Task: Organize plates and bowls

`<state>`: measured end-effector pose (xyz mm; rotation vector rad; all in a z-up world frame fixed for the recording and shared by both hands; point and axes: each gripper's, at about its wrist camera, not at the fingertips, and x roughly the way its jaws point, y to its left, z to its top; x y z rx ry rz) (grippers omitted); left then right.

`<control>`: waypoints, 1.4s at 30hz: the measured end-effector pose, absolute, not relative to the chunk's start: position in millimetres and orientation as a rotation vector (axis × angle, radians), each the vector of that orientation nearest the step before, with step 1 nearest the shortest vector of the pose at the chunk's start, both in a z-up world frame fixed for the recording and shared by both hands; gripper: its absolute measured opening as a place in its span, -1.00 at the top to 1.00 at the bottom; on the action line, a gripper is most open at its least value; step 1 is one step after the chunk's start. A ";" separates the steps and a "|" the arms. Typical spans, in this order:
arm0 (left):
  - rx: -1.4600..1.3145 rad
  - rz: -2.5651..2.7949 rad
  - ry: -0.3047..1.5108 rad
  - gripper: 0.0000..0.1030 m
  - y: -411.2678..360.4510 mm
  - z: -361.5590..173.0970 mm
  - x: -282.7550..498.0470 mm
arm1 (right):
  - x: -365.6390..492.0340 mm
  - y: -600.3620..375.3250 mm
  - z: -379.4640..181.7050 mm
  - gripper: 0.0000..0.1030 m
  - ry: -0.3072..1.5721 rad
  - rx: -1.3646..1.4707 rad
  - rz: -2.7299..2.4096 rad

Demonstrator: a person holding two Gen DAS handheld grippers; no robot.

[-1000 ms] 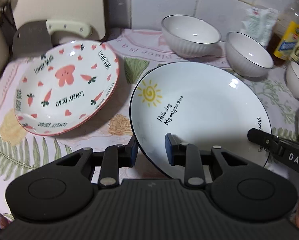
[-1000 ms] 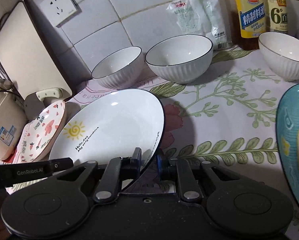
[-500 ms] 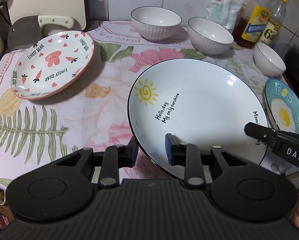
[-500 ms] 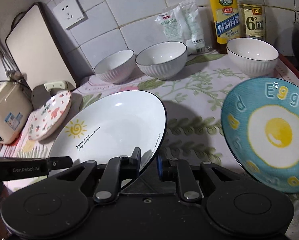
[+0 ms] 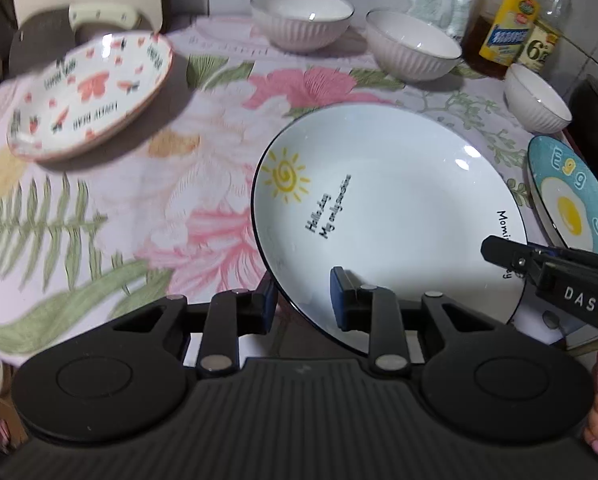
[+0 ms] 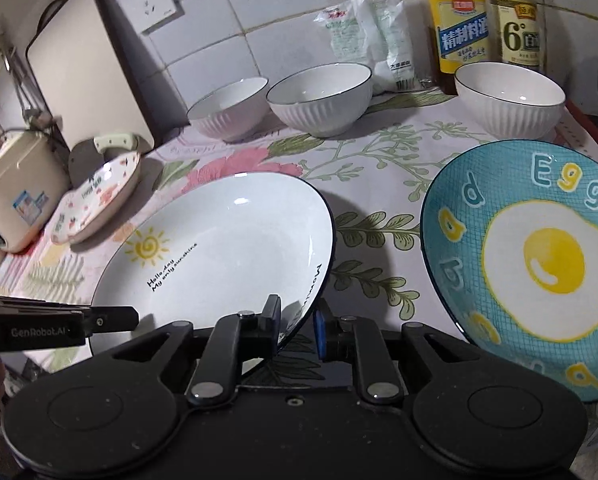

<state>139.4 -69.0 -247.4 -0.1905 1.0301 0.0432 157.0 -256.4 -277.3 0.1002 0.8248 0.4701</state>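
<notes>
A white plate (image 5: pixel 379 208) with a yellow sun and black lettering hangs above the flowered cloth, gripped from both sides. My left gripper (image 5: pixel 303 292) is shut on its near-left rim. My right gripper (image 6: pixel 299 318) is shut on its right rim, and one of its fingers (image 5: pixel 499 250) shows in the left wrist view. The same plate (image 6: pixel 227 248) fills the left of the right wrist view. A carrot-pattern plate (image 5: pixel 91 92) lies at the far left. A blue egg plate (image 6: pixel 539 264) lies to the right. Three white ribbed bowls (image 6: pixel 229 108) (image 6: pixel 319 98) (image 6: pixel 509 98) stand along the back.
Two sauce bottles (image 6: pixel 461 28) and a white packet (image 6: pixel 363 36) stand against the tiled wall. A cutting board (image 6: pixel 87 64) leans at the back left, with a cleaver (image 6: pixel 115 142) and a beige appliance (image 6: pixel 19 188) beside it. A dark pan (image 5: pixel 595 120) sits at the far right.
Both grippers have carried the sun plate to the right, away from the carrot plate. The egg plate has come into both views and now lies close beside the sun plate.
</notes>
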 end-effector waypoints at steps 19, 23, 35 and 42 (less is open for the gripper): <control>-0.136 0.162 1.239 0.43 -73.5 -218.8 152.3 | 146.3 -250.2 -234.8 -0.17 0.930 0.020 0.397; -0.127 0.147 1.252 0.39 -65.9 -200.6 141.5 | 138.7 -254.1 -202.8 -0.30 0.919 0.029 0.415; -0.070 0.103 1.233 0.21 -8.4 -138.4 111.5 | 117.7 -209.6 -133.3 -0.44 0.958 -0.065 0.503; -0.017 0.054 1.220 0.19 41.2 -112.5 116.0 | 100.4 -155.5 -102.5 -0.45 0.905 -0.099 0.541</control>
